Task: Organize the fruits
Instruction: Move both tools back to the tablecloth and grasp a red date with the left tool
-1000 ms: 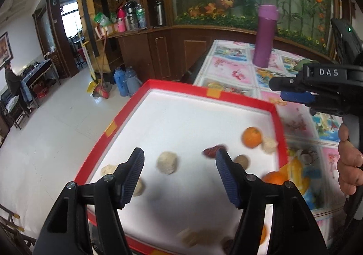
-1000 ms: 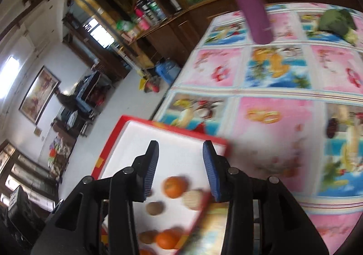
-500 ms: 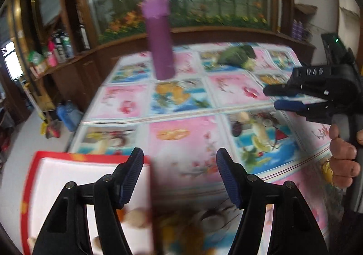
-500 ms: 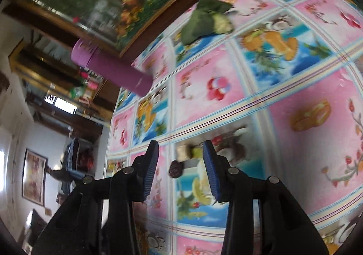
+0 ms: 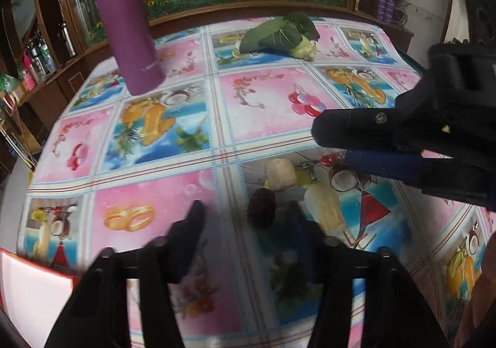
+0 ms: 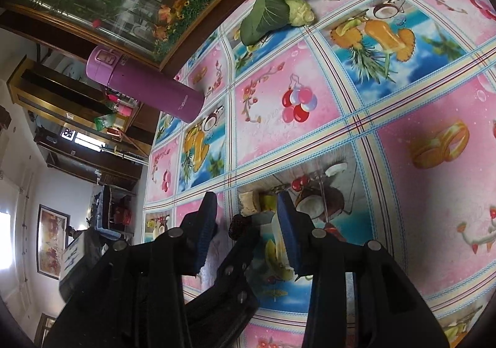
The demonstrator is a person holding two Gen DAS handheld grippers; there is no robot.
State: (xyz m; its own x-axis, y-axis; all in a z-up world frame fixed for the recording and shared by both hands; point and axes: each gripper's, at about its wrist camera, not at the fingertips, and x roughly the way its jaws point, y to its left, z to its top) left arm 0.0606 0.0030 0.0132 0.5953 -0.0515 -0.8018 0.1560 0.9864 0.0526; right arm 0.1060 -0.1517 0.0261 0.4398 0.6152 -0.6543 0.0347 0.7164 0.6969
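— Where do we find the fruit?

— On the patterned tablecloth [image 5: 263, 106], in the grey panel near the middle. We see a dark red fruit [image 5: 262, 207], wrinkled and oval, and just beyond it a pale beige piece [image 5: 280, 174] with a rough cut face.

— Which way does the dark one lie?

— In the left wrist view its long axis runs away from us, roughly toward the far side of the table. The view is blurred there, so we may be slightly off.

— And our grippers?

— The left gripper [image 5: 248, 233] is spread wide, its fingers either side of the dark fruit, gripping nothing. The right gripper [image 6: 245, 224] is also parted, holding nothing, with the dark fruit between its blue pads [image 6: 286, 224] in its own view.

— Anything else?

— A purple flask [image 5: 127, 22] stands upright at the far left, a leafy green vegetable [image 5: 279, 35] lies at the far edge, and a red-rimmed tray [image 5: 31, 286] shows at the lower left corner.
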